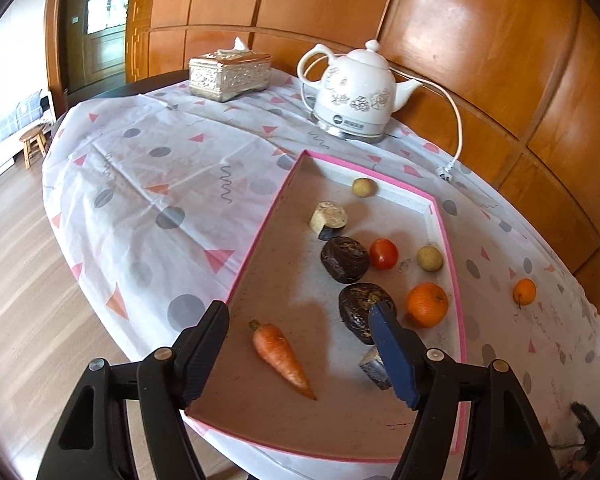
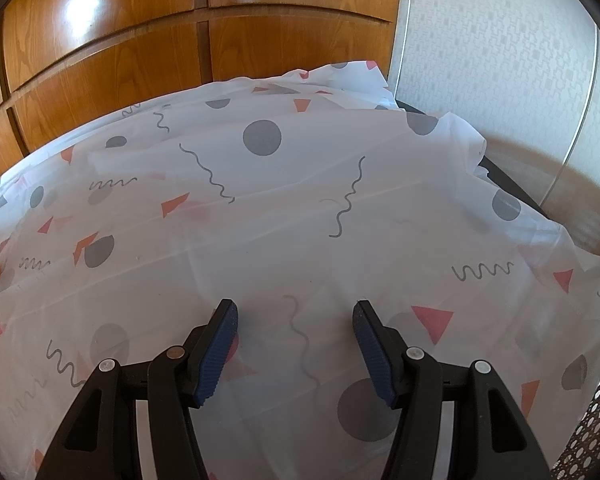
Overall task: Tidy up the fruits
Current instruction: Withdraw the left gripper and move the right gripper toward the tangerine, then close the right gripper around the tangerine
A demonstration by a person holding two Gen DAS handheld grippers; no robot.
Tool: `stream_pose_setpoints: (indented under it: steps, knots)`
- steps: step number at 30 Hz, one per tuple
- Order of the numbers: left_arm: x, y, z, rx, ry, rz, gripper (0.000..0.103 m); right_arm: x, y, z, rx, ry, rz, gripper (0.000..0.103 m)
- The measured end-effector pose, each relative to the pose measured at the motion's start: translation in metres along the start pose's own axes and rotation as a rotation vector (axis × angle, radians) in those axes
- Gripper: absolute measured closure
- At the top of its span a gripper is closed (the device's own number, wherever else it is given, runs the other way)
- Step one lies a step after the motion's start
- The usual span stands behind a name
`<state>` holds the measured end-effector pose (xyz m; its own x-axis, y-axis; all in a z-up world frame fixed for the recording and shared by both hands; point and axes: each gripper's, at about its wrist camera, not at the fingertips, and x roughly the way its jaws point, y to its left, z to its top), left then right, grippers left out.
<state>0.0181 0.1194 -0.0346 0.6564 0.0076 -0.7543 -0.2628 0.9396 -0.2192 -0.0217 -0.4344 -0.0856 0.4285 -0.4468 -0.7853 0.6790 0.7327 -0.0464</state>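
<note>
Fruit and vegetables are seen scattered in a pink-rimmed tray (image 1: 256, 236) on a patterned tablecloth (image 1: 148, 184). The left tongs (image 1: 302, 312) are held with jaws apart and nothing clamped; a carrot (image 1: 282, 354) lies between them on the tray floor. Just beyond the blue finger (image 1: 392, 354), a dark passion fruit (image 1: 358, 306) and an orange (image 1: 427, 305) are seen, with a second dark fruit (image 1: 345, 260), a tomato (image 1: 383, 254) and two pale round fruits farther ahead. A small tangerine (image 1: 524, 291) is left outside the tray, to the right. The right tongs (image 2: 295, 312) are held apart over bare cloth, the tangerine far to their left.
</note>
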Motion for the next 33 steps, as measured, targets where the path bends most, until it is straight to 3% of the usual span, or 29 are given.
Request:
stream_pose_setpoints:
  steps: [3, 10, 21, 33]
  knots:
    - [0.001, 0.004, -0.001, -0.012, 0.002, 0.009, 0.028, -0.001, 0.003, 0.004, -0.015, 0.018, 0.0, 0.042]
    - [0.004, 0.01, -0.002, -0.037, 0.01, 0.017, 0.026, -0.01, 0.034, 0.011, -0.065, 0.044, 0.112, 0.042]
    - [0.007, 0.021, -0.004, -0.075, 0.025, 0.028, 0.026, -0.037, 0.142, 0.009, -0.305, 0.067, 0.413, 0.042]
    - [0.01, 0.037, -0.008, -0.135, 0.046, 0.05, 0.023, -0.048, 0.228, 0.023, -0.41, 0.08, 0.555, 0.042]
